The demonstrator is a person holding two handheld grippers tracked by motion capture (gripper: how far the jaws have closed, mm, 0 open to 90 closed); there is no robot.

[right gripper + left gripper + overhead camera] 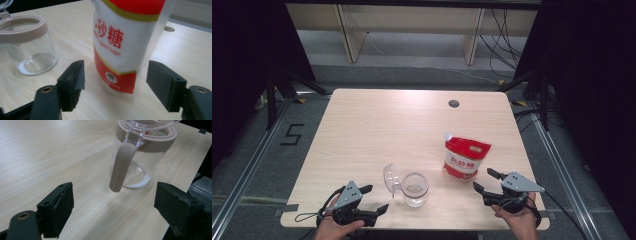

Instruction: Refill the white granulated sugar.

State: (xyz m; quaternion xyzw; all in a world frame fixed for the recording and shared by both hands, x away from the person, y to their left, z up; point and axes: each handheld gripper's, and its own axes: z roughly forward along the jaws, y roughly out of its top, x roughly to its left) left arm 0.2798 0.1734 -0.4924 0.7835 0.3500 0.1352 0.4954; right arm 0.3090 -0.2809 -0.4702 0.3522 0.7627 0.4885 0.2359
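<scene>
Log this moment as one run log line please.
left tongs: open, facing jar | right tongs: open, facing sugar bag | jar lid: open

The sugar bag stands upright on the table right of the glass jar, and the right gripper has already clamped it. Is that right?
Not quite. The sugar bag does stand right of the glass jar, but the right gripper has not clamped it: in the right gripper view its jaws stand open, clear of the bag.

Lab recording booth, black curtains [242, 60], aluminium frame rails [242, 175], floor cables [504, 35]
</scene>
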